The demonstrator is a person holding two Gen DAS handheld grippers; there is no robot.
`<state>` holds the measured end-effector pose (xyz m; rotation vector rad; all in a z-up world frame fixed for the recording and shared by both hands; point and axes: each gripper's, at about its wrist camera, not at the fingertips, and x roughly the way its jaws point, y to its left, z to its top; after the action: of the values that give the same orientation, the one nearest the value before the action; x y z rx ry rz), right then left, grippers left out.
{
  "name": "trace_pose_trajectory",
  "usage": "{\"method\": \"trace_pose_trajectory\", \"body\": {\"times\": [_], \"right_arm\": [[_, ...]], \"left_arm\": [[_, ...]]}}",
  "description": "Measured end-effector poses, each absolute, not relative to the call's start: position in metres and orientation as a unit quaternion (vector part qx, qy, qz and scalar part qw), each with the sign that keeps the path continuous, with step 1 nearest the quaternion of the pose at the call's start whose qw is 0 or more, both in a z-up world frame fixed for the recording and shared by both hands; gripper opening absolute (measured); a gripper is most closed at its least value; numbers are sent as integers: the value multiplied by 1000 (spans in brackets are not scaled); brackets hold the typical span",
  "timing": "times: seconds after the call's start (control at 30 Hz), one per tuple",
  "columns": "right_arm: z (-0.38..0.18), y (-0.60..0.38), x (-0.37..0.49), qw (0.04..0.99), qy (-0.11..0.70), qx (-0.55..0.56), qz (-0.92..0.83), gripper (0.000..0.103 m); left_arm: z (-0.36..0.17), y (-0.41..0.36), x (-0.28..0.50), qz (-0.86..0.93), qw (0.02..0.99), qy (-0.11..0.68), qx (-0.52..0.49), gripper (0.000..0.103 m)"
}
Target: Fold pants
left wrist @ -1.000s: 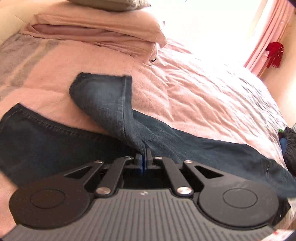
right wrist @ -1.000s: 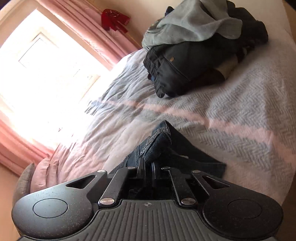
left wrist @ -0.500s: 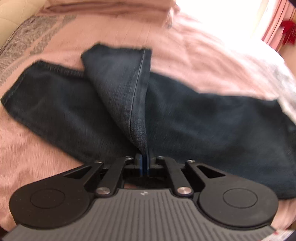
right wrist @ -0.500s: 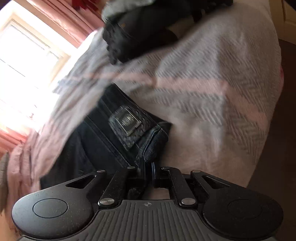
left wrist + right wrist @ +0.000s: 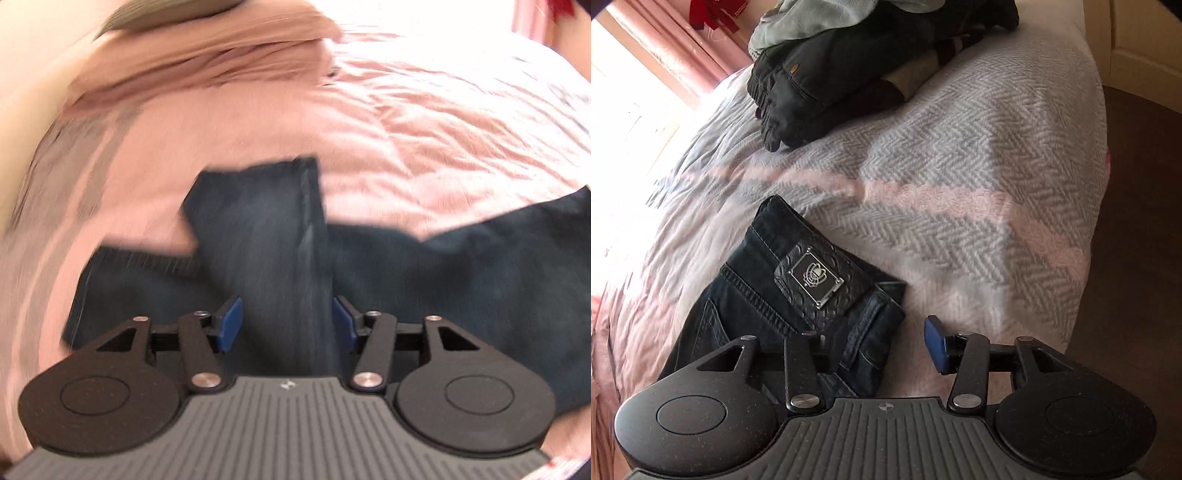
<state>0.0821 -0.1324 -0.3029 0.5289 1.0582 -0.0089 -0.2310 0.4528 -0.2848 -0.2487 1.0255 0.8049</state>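
Observation:
Dark blue jeans lie spread across the pink bed cover. One leg is folded over and runs down between the blue pads of my left gripper, whose jaws are opening; the pads stand apart at the fabric's sides. In the right wrist view the waistband with its black leather patch lies flat on the blanket. My right gripper is opening too. Its right pad is clear of the cloth, and the waistband corner hides the left pad.
A pile of dark and grey clothes sits at the far end of the bed. Pink pillows lie beyond the jeans. The bed's edge and the dark floor are at the right, with pink curtains by a bright window.
Both grippers were shut on the jeans and have now parted their jaws. The waistband has come down flat on the blanket. The left view has swung and blurred.

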Motion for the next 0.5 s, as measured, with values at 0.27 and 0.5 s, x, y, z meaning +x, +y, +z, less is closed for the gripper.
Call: {"method": "trace_pose_trajectory", "body": {"times": [0.27, 0.5], "right_arm": [[-305, -116, 94, 834, 501, 230, -25, 44], [-309, -120, 95, 832, 499, 238, -54, 44]], "left_arm": [[-345, 527, -121, 349, 774, 529, 0, 50], [-328, 575, -152, 395, 786, 470, -66, 5]]}}
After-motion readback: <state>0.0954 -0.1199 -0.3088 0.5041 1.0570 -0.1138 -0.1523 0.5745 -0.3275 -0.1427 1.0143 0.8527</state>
